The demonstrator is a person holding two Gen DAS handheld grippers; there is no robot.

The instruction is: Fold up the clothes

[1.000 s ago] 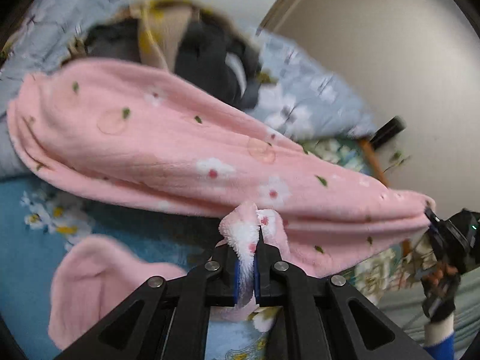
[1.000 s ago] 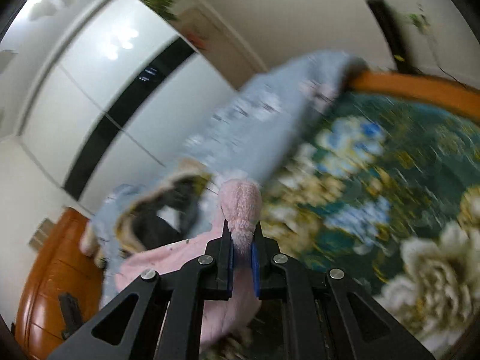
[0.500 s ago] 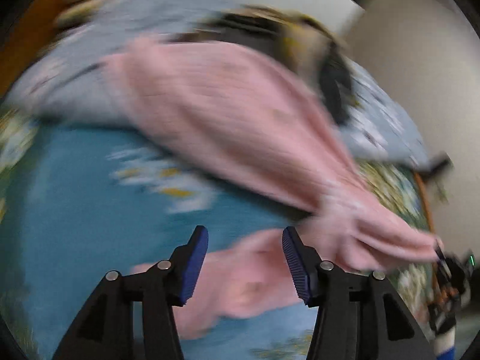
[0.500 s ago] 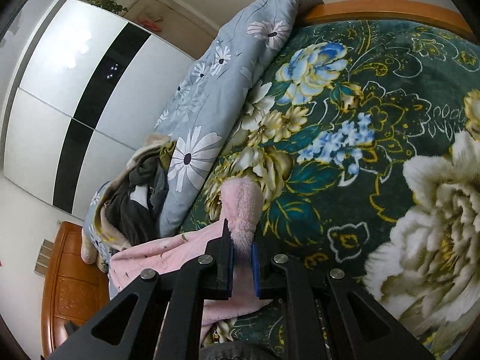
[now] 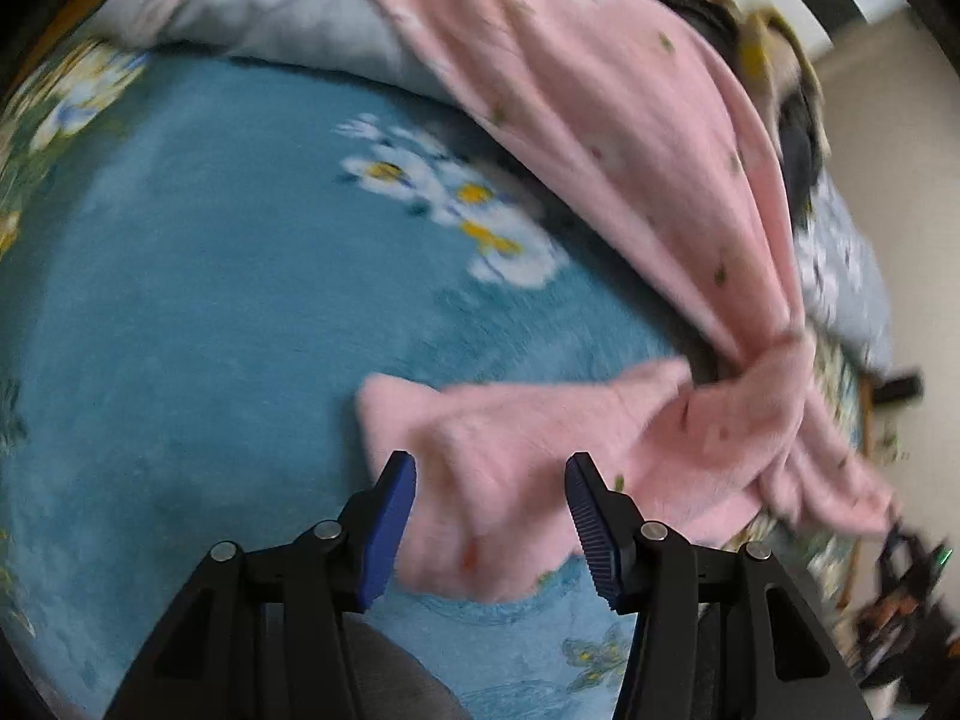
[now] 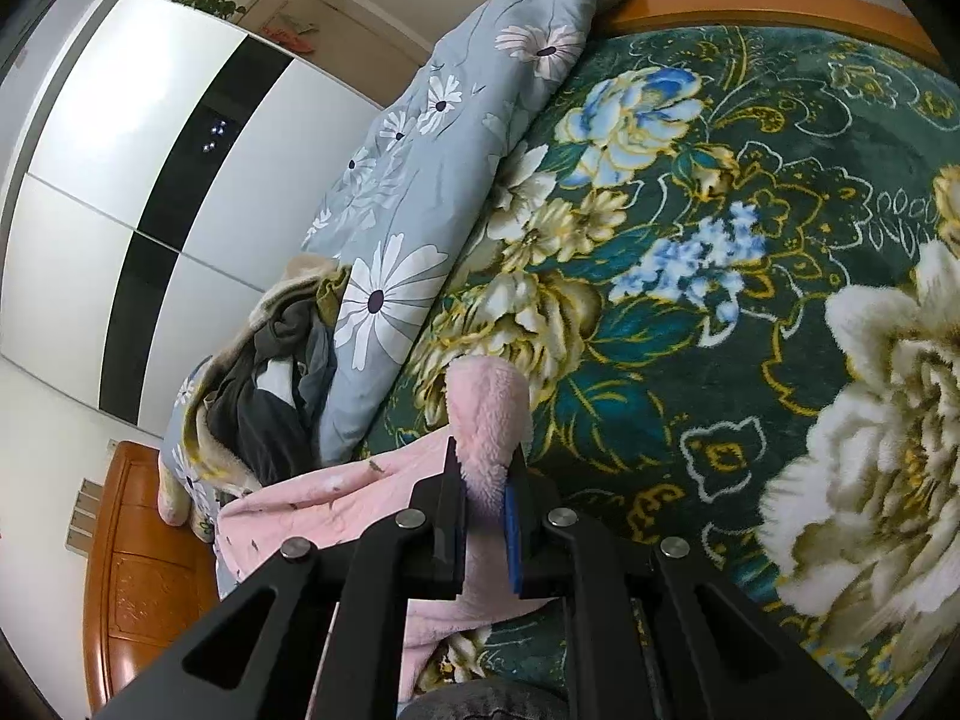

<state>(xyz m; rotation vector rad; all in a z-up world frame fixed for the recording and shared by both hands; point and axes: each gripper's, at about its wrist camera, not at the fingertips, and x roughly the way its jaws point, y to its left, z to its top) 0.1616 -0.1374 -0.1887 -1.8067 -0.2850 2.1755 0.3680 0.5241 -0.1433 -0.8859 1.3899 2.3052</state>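
Note:
A fluffy pink garment (image 5: 600, 138) with small flower prints stretches across the bed, and one loose end (image 5: 528, 420) lies on the blue blanket. My left gripper (image 5: 489, 468) hovers open just above that loose end, its blue pads apart and pressing on nothing. In the right wrist view, my right gripper (image 6: 485, 462) is shut on a bunched pink end of the garment (image 6: 487, 396), which sticks out past the fingertips above the green blanket. The rest of the pink cloth (image 6: 336, 504) trails away to the left behind it.
A blue blanket with white daisies (image 5: 210, 300) lies under the left gripper. A green floral blanket (image 6: 720, 300) covers the bed to the right. A grey flowered quilt (image 6: 420, 180) and a pile of dark clothes (image 6: 270, 396) sit along the far side, near a white wardrobe (image 6: 120, 150).
My left gripper has let go of the pink fold, opened, and swung down toward the garment's loose end. The right gripper has sunk toward the bed, still gripping its end.

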